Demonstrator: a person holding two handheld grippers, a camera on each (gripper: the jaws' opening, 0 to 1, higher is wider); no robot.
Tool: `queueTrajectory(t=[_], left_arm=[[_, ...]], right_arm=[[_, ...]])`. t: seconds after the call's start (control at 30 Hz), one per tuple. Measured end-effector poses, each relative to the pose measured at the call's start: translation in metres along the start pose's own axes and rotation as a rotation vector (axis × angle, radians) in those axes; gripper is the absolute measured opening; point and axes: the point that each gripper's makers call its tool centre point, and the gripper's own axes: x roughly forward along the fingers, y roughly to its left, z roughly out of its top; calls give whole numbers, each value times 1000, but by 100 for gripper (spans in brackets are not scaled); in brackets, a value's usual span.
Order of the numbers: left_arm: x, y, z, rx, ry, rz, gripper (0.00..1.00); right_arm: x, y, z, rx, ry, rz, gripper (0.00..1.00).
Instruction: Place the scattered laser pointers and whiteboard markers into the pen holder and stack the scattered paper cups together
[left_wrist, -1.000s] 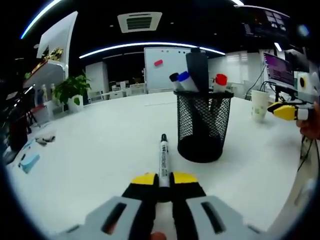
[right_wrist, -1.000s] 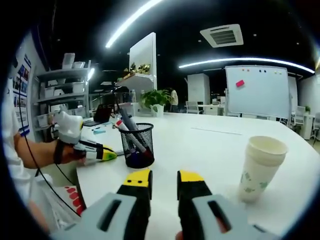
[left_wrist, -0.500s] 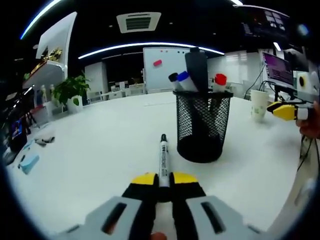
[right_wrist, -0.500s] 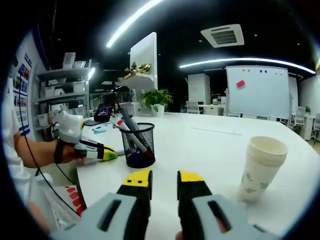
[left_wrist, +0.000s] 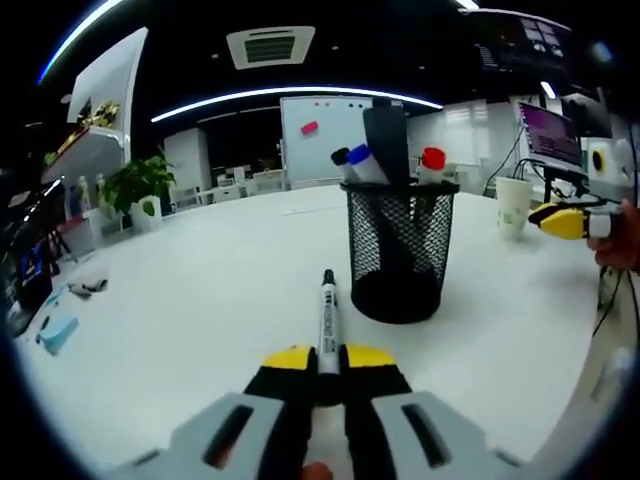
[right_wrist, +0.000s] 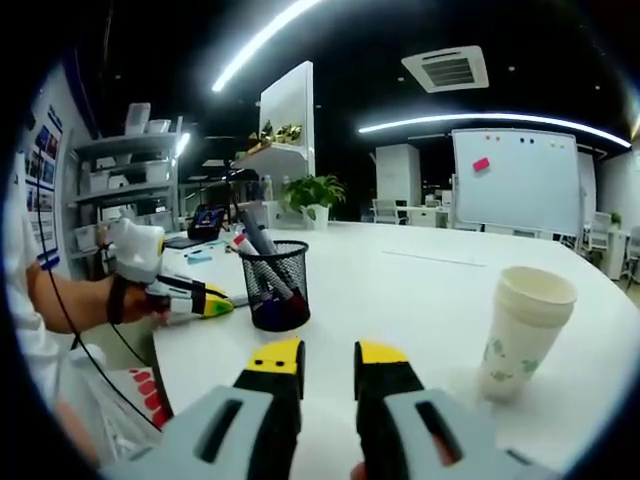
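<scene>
A white counter (right_wrist: 400, 275) carries a black mesh pen holder (right_wrist: 276, 286) and, well apart from the holder, stacked paper cups (right_wrist: 524, 334) standing upright.

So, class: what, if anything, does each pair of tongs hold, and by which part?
The left tongs grip a marker by its rear end, tip forward. The right tongs are open, holding nothing.

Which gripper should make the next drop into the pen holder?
Left. The left gripper is shut on a whiteboard marker pointing toward the mesh pen holder just ahead. The right gripper is open, holds nothing, and sits nearer the paper cup.
</scene>
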Motion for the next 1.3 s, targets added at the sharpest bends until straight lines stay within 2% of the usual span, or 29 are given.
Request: queueTrajectory(t=[0.8,1.13,1.3], left_arm=[[-9,12,26,51,-84,24,11],[-15,20,47,38,-124,38,11],[-17,16,54,48,-137,34,11]], right_arm=[[4,1,-1,-2,5,5,19],[5,1,0,-6,5,5,19],[6,1,-1,-6,8,7,19]])
